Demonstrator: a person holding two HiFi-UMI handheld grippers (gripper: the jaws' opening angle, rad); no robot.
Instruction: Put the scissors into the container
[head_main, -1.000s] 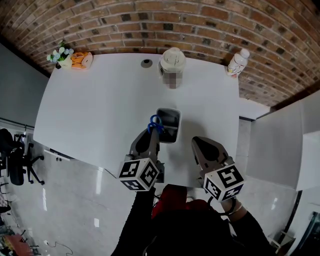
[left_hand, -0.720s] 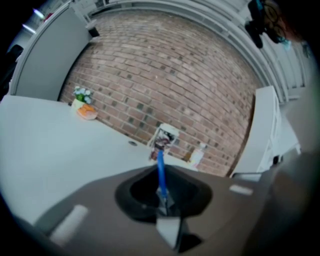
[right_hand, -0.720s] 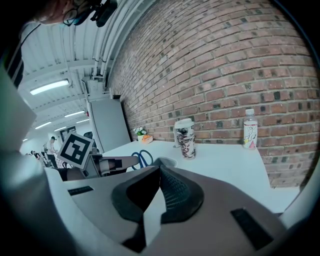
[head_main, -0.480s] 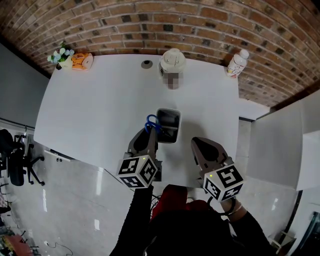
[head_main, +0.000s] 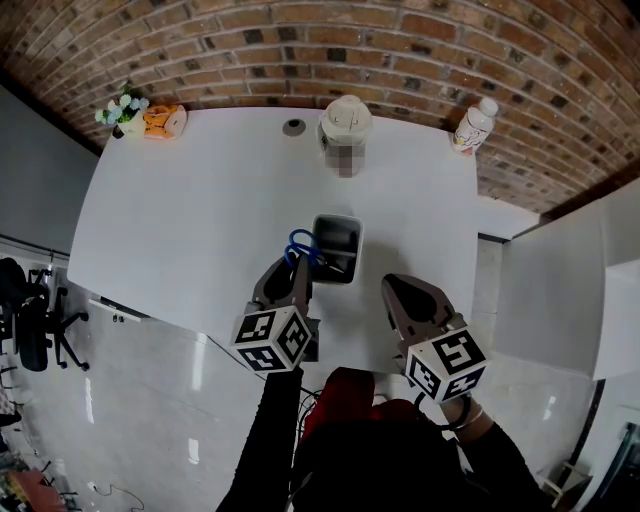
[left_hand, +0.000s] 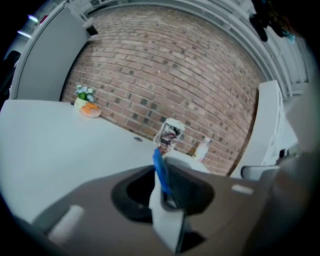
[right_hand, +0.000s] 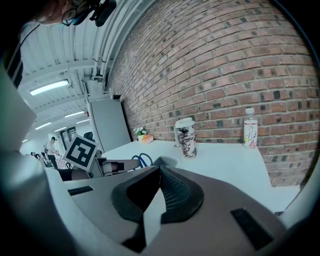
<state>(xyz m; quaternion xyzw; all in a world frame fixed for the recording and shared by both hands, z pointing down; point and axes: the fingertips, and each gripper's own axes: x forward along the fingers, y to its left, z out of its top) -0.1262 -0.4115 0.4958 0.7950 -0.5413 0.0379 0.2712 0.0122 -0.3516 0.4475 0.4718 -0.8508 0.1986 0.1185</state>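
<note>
The blue-handled scissors (head_main: 299, 246) stand blades-down in the grey container (head_main: 338, 221) mid-table, with the handles leaning over its left rim. My left gripper (head_main: 291, 272) sits just in front of the handles. In the left gripper view the blue handle (left_hand: 160, 172) stands between the jaws, which are opening, with a gap showing beside it. My right gripper (head_main: 398, 291) hangs to the right of the container, shut and empty. The right gripper view shows the scissors (right_hand: 142, 159), the container (right_hand: 166, 161) and the left gripper (right_hand: 116, 165) beyond its own closed jaws (right_hand: 159, 171).
A patterned lidded cup (head_main: 345, 124) and a bottle (head_main: 475, 125) stand at the table's far edge, and a small flower pot with an orange thing (head_main: 140, 116) is at the far left corner. The brick wall runs behind. An office chair (head_main: 30, 322) is on the floor at left.
The left gripper has drawn back toward me and slightly left, and its jaws have spread. The scissors' handles have tipped left over the container's rim. The right gripper has stayed put.
</note>
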